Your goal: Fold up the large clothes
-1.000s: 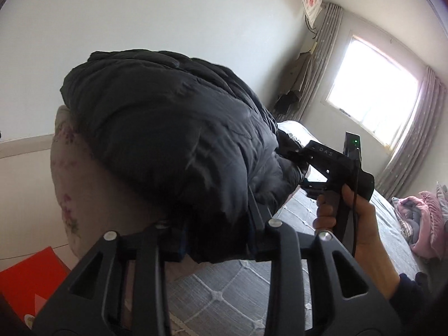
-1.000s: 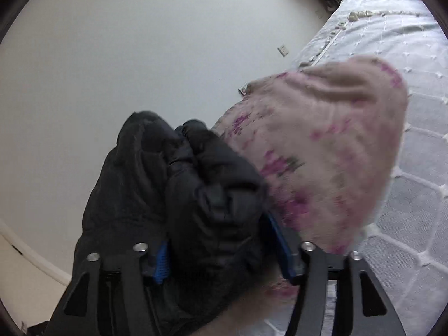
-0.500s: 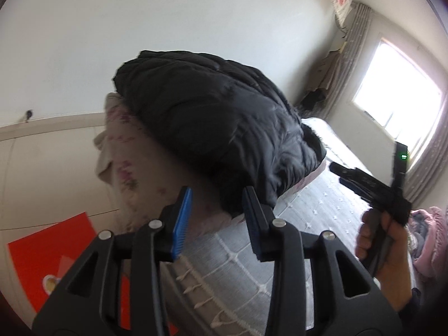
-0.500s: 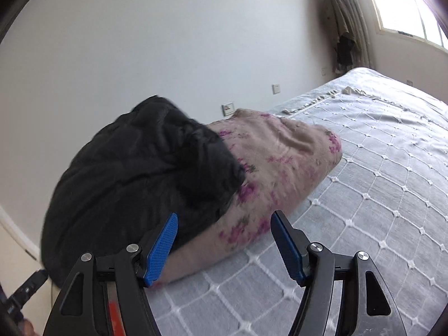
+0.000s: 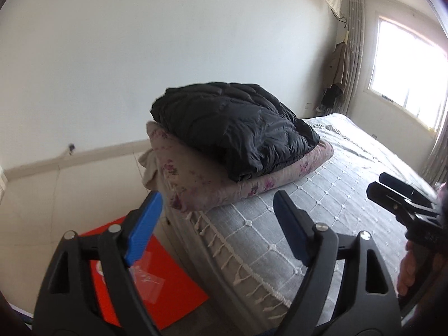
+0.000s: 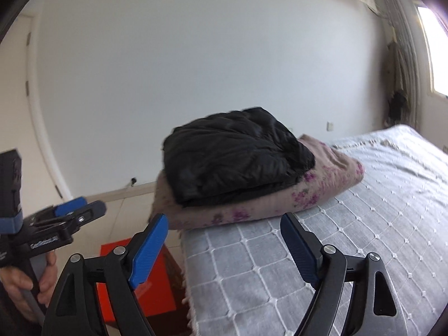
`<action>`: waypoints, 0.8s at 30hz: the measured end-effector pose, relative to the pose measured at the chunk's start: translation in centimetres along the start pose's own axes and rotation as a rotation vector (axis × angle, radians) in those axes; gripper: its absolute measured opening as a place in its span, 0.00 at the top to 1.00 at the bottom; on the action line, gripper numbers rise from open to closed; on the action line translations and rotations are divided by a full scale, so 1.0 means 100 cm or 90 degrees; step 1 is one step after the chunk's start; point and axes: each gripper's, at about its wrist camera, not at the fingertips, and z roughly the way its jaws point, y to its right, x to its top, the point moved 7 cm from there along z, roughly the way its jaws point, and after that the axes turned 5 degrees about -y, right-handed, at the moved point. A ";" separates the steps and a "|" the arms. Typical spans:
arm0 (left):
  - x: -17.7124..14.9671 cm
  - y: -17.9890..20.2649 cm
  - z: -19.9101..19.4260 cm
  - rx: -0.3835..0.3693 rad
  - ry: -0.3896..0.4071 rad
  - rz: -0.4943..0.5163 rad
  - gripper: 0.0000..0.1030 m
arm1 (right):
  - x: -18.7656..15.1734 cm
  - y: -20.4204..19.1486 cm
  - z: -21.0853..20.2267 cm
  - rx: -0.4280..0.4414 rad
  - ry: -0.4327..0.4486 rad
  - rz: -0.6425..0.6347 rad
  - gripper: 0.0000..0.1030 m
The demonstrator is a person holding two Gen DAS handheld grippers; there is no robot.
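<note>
White walls enclose a bedroom with a bed (image 5: 330,196) under a grey quilted cover, a bright window (image 5: 406,75) at far right and a red sheet (image 5: 168,285) on the floor beside the bed.

Task item: the folded black jacket (image 5: 235,128) lies on top of a folded floral blanket (image 5: 212,179) at the corner of the bed nearest the wall. Neither claw touches it.

Left gripper (image 5: 217,224): it points forward and slightly down at the bed corner, short of the stack. Its jaws stand spread wide, having just been opening, with nothing between the blue pads. In the right wrist view the same tool (image 6: 70,212) appears at far left, held by a hand (image 6: 25,282) around its grip.

Right gripper (image 6: 224,240): it points forward and slightly down over the bed edge, level in roll, jaws likewise spread after just opening, with nothing between them. In the left wrist view it shows at the right edge (image 5: 392,187).

Change from one second ago: both grippers then pinched the jacket close to the cameras. Both now sit withdrawn, well apart from the stack, and the jacket rests released on the blanket.
</note>
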 end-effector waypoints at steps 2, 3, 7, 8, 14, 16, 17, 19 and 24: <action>-0.003 0.002 -0.016 0.022 0.015 0.017 0.15 | -0.006 -0.014 -0.018 0.013 0.012 -0.019 0.14; -0.006 0.003 -0.026 0.032 0.027 0.023 0.10 | -0.010 -0.020 -0.026 0.017 0.018 -0.023 0.10; -0.015 0.010 -0.053 0.047 0.047 0.032 0.05 | -0.029 -0.034 -0.052 0.019 0.033 -0.026 0.09; -0.019 0.013 -0.057 0.047 0.047 0.034 0.05 | -0.034 -0.036 -0.058 0.016 0.034 -0.024 0.09; -0.048 0.041 -0.076 0.055 0.029 0.077 0.04 | -0.067 -0.030 -0.086 -0.022 0.054 -0.013 0.00; -0.056 0.051 -0.083 0.068 0.031 0.097 0.04 | -0.073 -0.029 -0.096 -0.022 0.064 0.002 0.00; -0.060 0.055 -0.088 0.075 0.035 0.103 0.04 | -0.075 -0.029 -0.100 -0.017 0.063 0.009 0.00; -0.066 0.062 -0.096 0.087 0.039 0.119 0.01 | -0.080 -0.028 -0.105 -0.009 0.061 0.022 0.00; -0.073 0.071 -0.114 0.115 0.057 0.135 0.00 | -0.085 -0.025 -0.117 -0.019 0.060 0.034 0.00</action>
